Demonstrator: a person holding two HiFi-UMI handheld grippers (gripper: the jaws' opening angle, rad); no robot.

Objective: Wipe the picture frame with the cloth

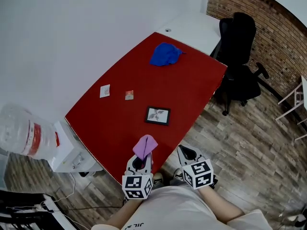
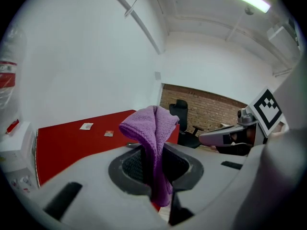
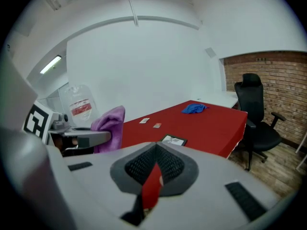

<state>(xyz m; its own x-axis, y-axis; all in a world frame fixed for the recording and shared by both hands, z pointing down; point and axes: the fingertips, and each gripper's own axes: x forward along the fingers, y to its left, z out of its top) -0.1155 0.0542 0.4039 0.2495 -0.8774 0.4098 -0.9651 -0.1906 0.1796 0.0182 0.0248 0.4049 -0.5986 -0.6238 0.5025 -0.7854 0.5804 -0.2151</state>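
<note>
Grippers: two, both at the near corner of the red counter (image 1: pixel 192 87), neither touching it as far as I can tell. Left gripper (image 1: pixel 142 161) (image 2: pixel 154 164): jaws clamped on one purple cloth (image 1: pixel 145 146) (image 2: pixel 151 128), which stands up out of the jaws and flops over at the top, with a short tail hanging below the pads. Right gripper (image 1: pixel 186 153) (image 3: pixel 154 164): jaws closed, nothing between them, only a sliver of red counter showing through the seam; it sits just right of the left one, off the counter edge over the wood floor (image 1: pixel 249 128). One picture frame (image 1: pixel 158 115) (image 3: pixel 173 140): dark border, light picture, lying flat on the counter beyond the cloth, near the right edge, apart from both grippers. Two small cards (image 1: pixel 105 91) (image 1: pixel 129 95) lie further in, left of the frame, apart from each other. One blue cloth (image 1: pixel 165 54) (image 3: pixel 194 109) is bunched at the counter's far end. One water bottle (image 1: pixel 21 131) sits on a white dispenser (image 1: pixel 67 150) at the counter's left side. One black office chair (image 1: pixel 240 56) stands off the far right corner. One white desk (image 1: pixel 192 25) butts the far end, against the brick wall (image 1: pixel 249 4).
</note>
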